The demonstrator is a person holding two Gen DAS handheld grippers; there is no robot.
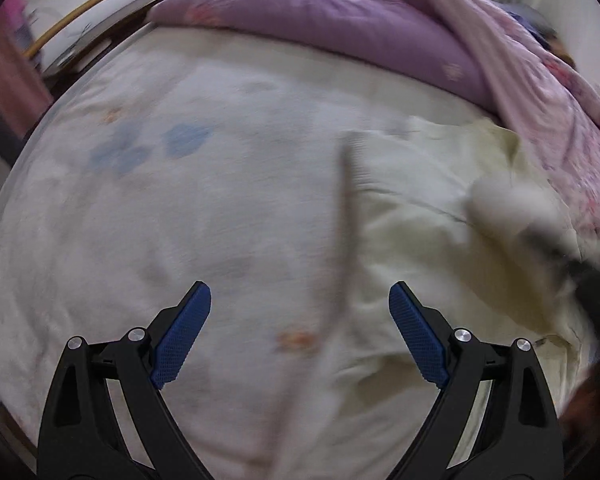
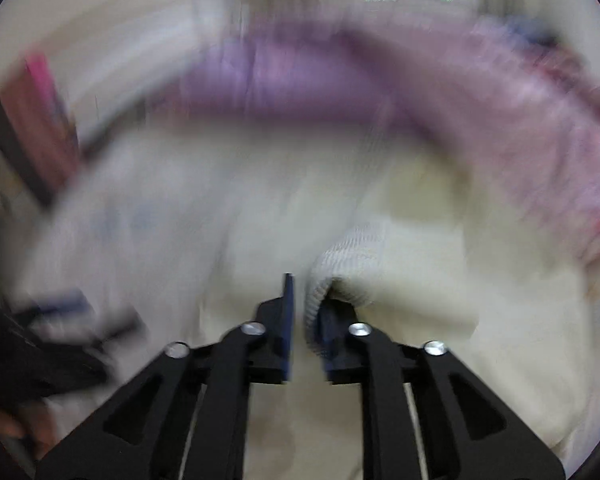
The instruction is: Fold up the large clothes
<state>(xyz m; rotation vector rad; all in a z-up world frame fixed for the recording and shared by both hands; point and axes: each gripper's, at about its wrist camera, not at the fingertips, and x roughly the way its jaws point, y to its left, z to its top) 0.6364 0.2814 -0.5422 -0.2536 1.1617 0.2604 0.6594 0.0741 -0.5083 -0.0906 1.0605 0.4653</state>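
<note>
A cream garment (image 1: 440, 240) lies on the right side of the bed, its left edge a blurred grey streak. My left gripper (image 1: 300, 300) hovers above the sheet just left of that edge, open wide with nothing between its blue pads (image 1: 184, 328). In the right wrist view my right gripper (image 2: 306, 300) stands narrowly open over the same cream garment (image 2: 440, 280). A ribbed white cuff (image 2: 356, 248) lies between the fingers, draped over the right one. A thin gap shows between the cuff and the left pad (image 2: 287, 320). Both views are motion-blurred.
The bed has a white sheet (image 1: 160, 208) with faint blue and orange flowers. A purple quilt (image 1: 320, 20) and a pink floral blanket (image 1: 560, 128) are heaped along the far side. A headboard with a gold rail (image 1: 92, 4) is at the far left.
</note>
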